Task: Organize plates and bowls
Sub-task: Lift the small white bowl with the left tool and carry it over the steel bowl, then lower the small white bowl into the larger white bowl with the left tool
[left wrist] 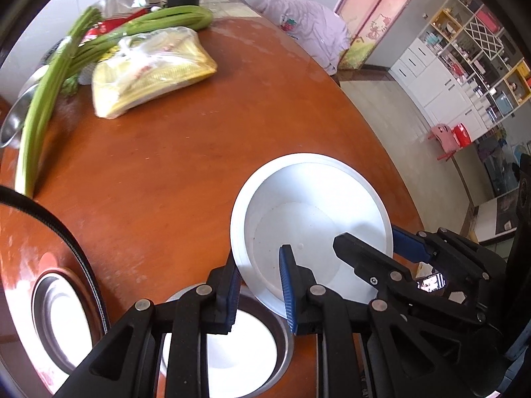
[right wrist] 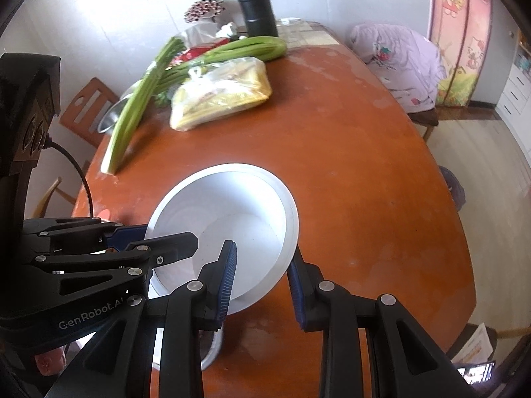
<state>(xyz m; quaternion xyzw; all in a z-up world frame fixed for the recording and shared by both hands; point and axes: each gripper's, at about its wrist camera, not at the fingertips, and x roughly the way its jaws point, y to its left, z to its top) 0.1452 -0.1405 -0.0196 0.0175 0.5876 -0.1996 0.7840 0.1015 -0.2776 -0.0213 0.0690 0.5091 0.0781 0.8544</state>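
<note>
A white bowl (left wrist: pixel 312 219) is held tilted above the brown table (left wrist: pixel 172 179), between both grippers. My left gripper (left wrist: pixel 260 285) straddles its near-left rim, one blue pad inside and one outside. My right gripper (right wrist: pixel 264 282) straddles the opposite rim of the bowl (right wrist: pixel 232 212) the same way; it also shows in the left wrist view (left wrist: pixel 365 245). Whether either pair of jaws presses on the rim is unclear. Below the left gripper sits a steel bowl (left wrist: pixel 278 341) with a white inside. Another steel bowl (left wrist: pixel 56 315) sits at the lower left.
Celery stalks (right wrist: pixel 149 89), a yellow plastic bag (right wrist: pixel 222 96), a steel basin (right wrist: pixel 114 116) and a black flask (right wrist: pixel 255 6) crowd the table's far left. A chair with a lilac jacket (right wrist: pixel 405 63) stands at the far right edge. White cabinets (left wrist: pixel 441 93) line the room's right side.
</note>
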